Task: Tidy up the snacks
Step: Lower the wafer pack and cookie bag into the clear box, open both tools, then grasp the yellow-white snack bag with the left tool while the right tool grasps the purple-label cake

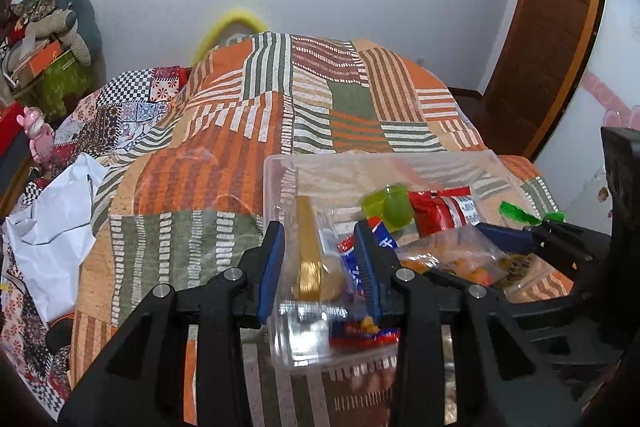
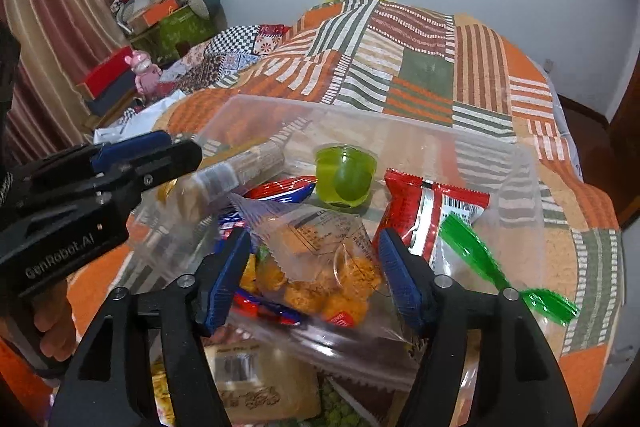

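The clear container sits on the patchwork bedspread, loaded with snacks. The left gripper is clamped on its near corner wall; a slip there would tip the load. The right gripper stands wide around the clear packet of orange snacks, pads apart from it; the packet may slide off the pile.

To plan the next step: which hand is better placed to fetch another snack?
Right, probably. The right gripper is open, with the orange snack bag loose between its jaws, so it is free. The left gripper is shut on the box wall, holding it.
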Demonstrator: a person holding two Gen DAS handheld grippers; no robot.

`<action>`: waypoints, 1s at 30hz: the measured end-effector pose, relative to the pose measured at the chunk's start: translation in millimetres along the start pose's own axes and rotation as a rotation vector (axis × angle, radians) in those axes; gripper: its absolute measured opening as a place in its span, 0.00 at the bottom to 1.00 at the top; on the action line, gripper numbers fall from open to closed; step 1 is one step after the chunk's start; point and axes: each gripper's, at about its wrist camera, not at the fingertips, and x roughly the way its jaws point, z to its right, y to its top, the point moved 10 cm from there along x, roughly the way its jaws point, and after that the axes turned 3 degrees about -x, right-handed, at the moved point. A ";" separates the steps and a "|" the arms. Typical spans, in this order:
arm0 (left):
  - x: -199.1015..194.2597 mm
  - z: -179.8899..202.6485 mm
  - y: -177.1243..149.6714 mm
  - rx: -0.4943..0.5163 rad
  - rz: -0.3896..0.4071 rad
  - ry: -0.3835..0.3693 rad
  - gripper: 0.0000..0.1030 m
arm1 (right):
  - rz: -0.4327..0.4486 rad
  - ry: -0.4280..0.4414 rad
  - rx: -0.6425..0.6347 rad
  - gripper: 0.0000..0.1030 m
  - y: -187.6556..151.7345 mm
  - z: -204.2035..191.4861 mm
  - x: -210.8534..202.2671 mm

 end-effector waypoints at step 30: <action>-83.3 16.3 -102.1 0.033 -0.103 -0.005 0.75 | 0.100 -0.065 0.027 0.75 -68.3 18.8 -104.1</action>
